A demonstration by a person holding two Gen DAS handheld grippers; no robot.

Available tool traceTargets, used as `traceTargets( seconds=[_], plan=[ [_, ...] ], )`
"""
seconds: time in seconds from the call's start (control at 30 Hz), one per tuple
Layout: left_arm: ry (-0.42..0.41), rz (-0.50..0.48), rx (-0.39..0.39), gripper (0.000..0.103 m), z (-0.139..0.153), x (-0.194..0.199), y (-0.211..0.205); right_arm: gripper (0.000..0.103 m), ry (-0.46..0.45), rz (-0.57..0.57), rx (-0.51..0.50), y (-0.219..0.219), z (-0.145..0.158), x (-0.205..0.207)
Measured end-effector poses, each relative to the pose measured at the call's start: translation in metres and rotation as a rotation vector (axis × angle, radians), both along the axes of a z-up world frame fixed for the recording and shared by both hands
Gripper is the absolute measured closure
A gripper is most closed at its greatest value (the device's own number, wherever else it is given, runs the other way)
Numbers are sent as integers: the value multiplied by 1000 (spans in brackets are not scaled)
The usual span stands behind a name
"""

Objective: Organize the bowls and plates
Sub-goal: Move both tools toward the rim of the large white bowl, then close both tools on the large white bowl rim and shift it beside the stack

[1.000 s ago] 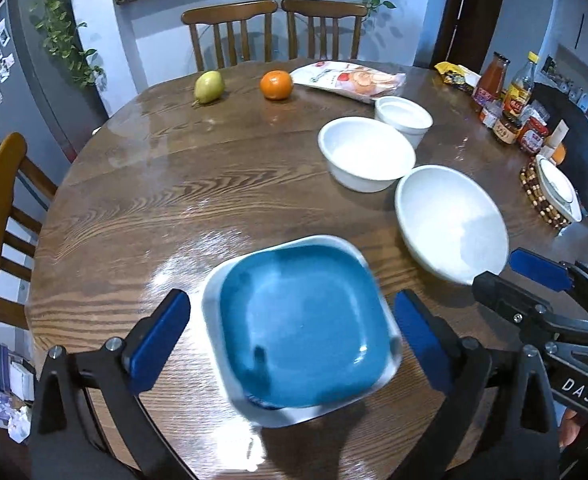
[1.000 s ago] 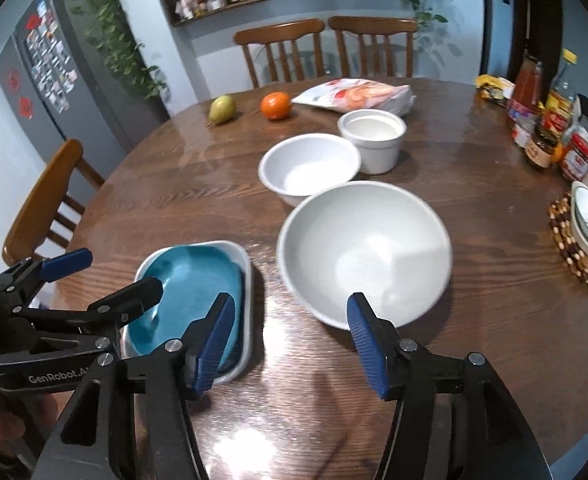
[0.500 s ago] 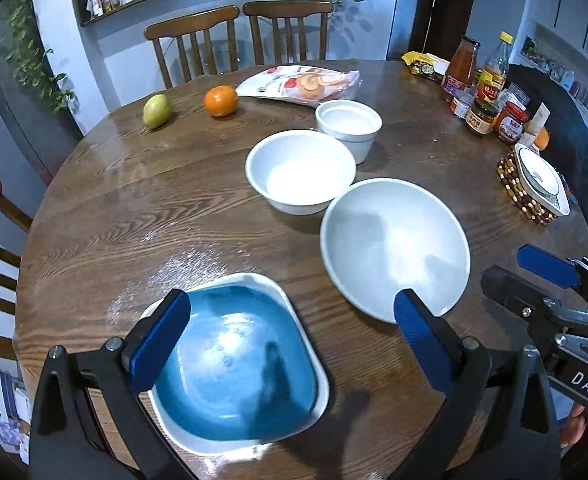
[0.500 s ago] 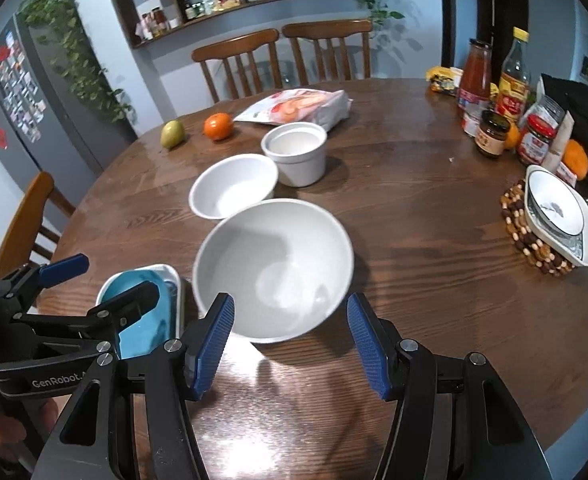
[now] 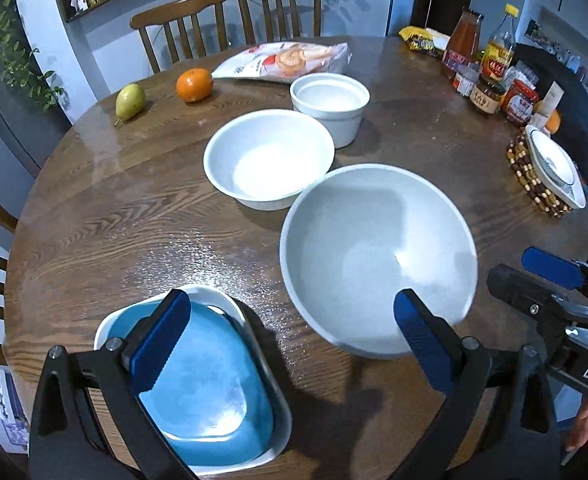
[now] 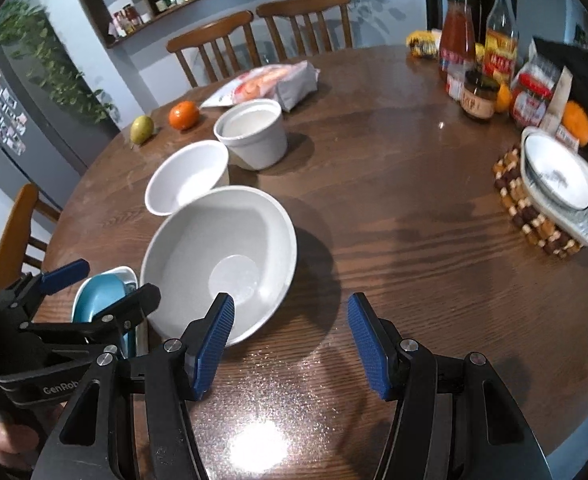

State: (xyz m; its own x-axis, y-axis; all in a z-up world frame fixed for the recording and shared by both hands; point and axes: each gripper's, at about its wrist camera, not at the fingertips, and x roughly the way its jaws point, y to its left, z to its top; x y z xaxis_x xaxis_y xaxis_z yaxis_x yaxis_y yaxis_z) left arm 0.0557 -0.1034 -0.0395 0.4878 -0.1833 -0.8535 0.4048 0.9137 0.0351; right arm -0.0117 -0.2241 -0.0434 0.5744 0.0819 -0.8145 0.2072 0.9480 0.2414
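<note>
A blue square plate (image 5: pixel 210 384) lies inside a white square plate (image 5: pixel 270 388) at the table's near edge; both show in the right wrist view (image 6: pixel 98 292). A large white bowl (image 5: pixel 378 256) (image 6: pixel 222 256) stands beside them, with a medium white bowl (image 5: pixel 270 156) (image 6: pixel 186 176) and a small deep white bowl (image 5: pixel 330 104) (image 6: pixel 254 132) behind it. My left gripper (image 5: pixel 290 340) is open and empty, between the plates and the large bowl. My right gripper (image 6: pixel 290 344) is open and empty, just right of the large bowl's near rim.
A pear (image 5: pixel 130 100), an orange (image 5: pixel 194 84) and a snack bag (image 5: pixel 290 60) lie at the back. Bottles and jars (image 5: pixel 490 76) stand at the right, with a dish on a beaded trivet (image 5: pixel 550 172). Wooden chairs (image 5: pixel 230 20) ring the table.
Both grippers have swung right: the stacked plates slid to the lower left of the left wrist view, and the large bowl moved left of the right gripper. Both stay open and empty.
</note>
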Motion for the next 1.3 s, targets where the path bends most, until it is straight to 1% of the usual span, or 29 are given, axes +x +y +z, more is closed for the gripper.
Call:
traceTargets(
  seconds=[0.13, 0.2, 0.33, 0.4, 0.47, 0.5, 0.53, 0.57, 0.6, 0.63, 0.67, 0.7, 0.73, 0.9, 1.13, 1.3],
  plan=[
    [15, 21, 23, 3, -11, 9, -6, 43, 30, 5, 44, -7, -14, 13],
    [36, 35, 25, 5, -16, 13, -6, 43, 42, 9, 61, -9, -20, 19],
    [58, 45, 30, 9, -22, 18, -7, 43, 63, 37, 82, -8, -29, 28],
    [67, 43, 25, 13, -24, 19, -7, 43, 70, 50, 78, -7, -32, 31],
    [82, 41, 13, 25, -27, 21, -8, 43, 75, 64, 77, -7, -34, 35],
    [95, 37, 1, 28, -29, 22, -8, 43, 77, 69, 86, -7, -35, 37],
    [108, 34, -11, 38, -31, 23, -8, 46, 79, 73, 93, -7, -37, 38],
    [122, 33, -21, 50, -33, 24, -9, 58, 80, 76, 100, -8, -38, 39],
    [134, 32, -31, 56, -35, 25, -9, 71, 82, 81, 103, -8, -39, 40],
    [145, 28, -40, 68, -37, 26, -9, 76, 85, 89, 107, -8, -40, 40],
    [152, 24, -45, 76, -38, 25, -10, 85, 85, 96, 118, -8, -41, 41],
    [157, 16, -47, 78, -38, 25, -12, 88, 85, 105, 131, -8, -42, 41],
    [157, 5, -49, 80, -39, 23, -13, 89, 86, 109, 124, -7, -42, 40],
    [133, -34, -41, 80, -32, 13, -19, 89, 76, 110, 86, -4, -34, 31],
    [111, -113, -50, 80, -16, -15, -18, 89, 85, 99, 100, -8, -18, 2],
    [129, -153, -37, 79, -22, -29, -21, 89, 128, 97, 93, -8, -24, -11]
  ],
)
